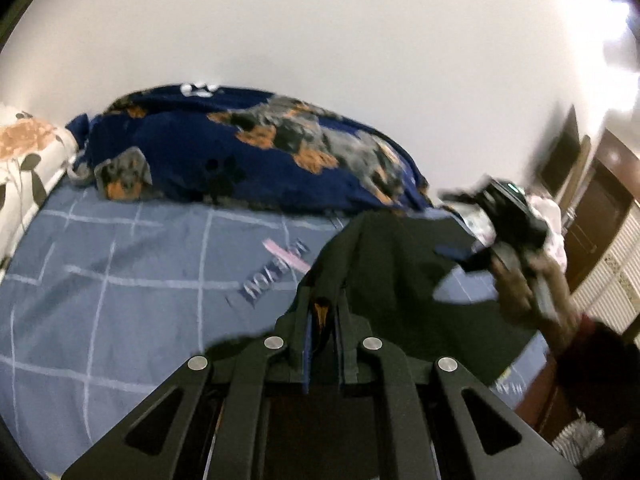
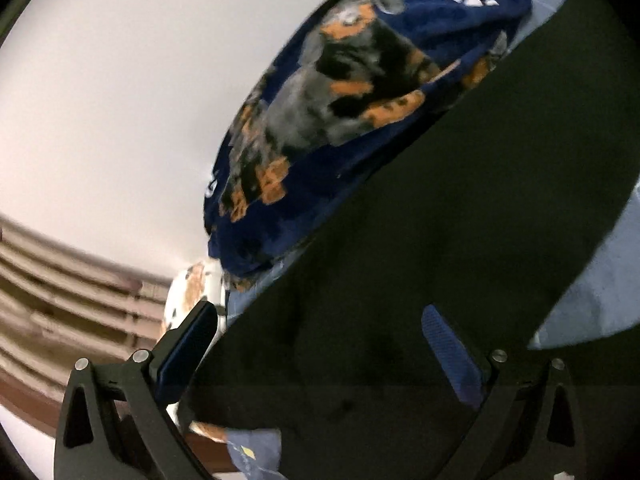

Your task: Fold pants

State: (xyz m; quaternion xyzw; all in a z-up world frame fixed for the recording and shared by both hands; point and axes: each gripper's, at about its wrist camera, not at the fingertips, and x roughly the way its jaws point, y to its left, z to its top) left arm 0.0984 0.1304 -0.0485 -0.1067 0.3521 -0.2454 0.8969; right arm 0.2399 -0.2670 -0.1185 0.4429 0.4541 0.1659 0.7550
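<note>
The dark green pants (image 1: pixel 400 280) hang lifted over the blue bed sheet (image 1: pixel 120 280), one edge bunched between the fingers of my left gripper (image 1: pixel 322 320), which is shut on that fabric. In the left wrist view a hand holds my right gripper (image 1: pixel 460 256) at the pants' right edge. In the right wrist view the pants (image 2: pixel 440 240) fill the middle as a dark sheet. My right gripper (image 2: pixel 320 344) stands open, its blue pads (image 2: pixel 452 356) wide apart. The cloth lies between and behind them, and the pads do not press on it.
A navy dog-print blanket (image 1: pixel 248 148) is heaped along the bed's far side by the white wall. A floral pillow (image 1: pixel 28 160) lies at the left end. Dark wooden doors and a louvred white panel (image 1: pixel 608 248) stand off the bed's right end.
</note>
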